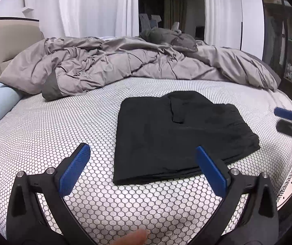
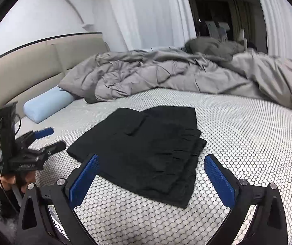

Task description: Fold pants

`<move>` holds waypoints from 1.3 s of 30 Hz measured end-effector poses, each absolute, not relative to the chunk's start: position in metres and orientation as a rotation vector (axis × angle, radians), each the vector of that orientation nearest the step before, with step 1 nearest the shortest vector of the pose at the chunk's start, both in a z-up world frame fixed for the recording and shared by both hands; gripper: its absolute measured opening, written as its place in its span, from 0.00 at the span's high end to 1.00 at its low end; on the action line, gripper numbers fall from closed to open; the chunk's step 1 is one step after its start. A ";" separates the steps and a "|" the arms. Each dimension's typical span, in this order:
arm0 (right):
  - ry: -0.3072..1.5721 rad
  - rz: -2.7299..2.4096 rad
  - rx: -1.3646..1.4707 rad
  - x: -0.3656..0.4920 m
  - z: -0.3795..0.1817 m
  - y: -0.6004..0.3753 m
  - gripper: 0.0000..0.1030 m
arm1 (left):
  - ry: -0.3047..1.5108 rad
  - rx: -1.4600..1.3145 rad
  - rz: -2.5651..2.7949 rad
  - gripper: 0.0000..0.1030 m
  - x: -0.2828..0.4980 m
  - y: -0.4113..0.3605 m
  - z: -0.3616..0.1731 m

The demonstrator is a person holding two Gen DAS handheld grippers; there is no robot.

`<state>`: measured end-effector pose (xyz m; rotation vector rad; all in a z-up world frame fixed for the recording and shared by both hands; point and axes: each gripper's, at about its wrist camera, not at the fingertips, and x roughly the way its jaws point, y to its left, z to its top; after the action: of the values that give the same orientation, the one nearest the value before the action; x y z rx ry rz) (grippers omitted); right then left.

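The black pants (image 1: 178,134) lie folded into a flat rectangle on the honeycomb-patterned mattress (image 1: 64,126). In the right wrist view the pants (image 2: 146,151) show stacked layers at their near right edge. My left gripper (image 1: 143,150) hovers open just in front of the pants' near edge, with nothing between its blue pads. My right gripper (image 2: 151,158) is open too, above the near edge and apart from the cloth. Each gripper also shows in the other's view: the right gripper (image 1: 284,120) at the far right, the left gripper (image 2: 51,139) at the left, held by a hand.
A crumpled grey duvet (image 1: 125,65) fills the far half of the bed. A light blue bolster (image 2: 48,104) lies by the beige headboard (image 2: 23,71). White curtains (image 1: 88,6) hang behind. The mattress edge (image 1: 289,185) runs close on the right.
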<state>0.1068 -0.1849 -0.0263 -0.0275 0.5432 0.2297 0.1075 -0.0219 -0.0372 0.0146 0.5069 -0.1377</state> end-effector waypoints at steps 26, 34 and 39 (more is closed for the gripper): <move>0.441 0.204 0.056 0.097 -0.022 -0.186 0.00 | 0.440 -0.023 -0.135 0.01 0.091 -0.007 -0.028; 0.444 0.203 0.052 0.098 -0.024 -0.185 0.00 | 0.441 -0.024 -0.129 0.01 0.091 -0.004 -0.030; 0.447 0.203 0.050 0.099 -0.026 -0.185 0.00 | 0.440 -0.026 -0.123 0.01 0.091 -0.005 -0.029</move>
<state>0.0993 -0.1853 -0.0259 0.0500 0.4474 0.2033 0.0910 -0.0053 -0.0295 -0.0262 0.4399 -0.1234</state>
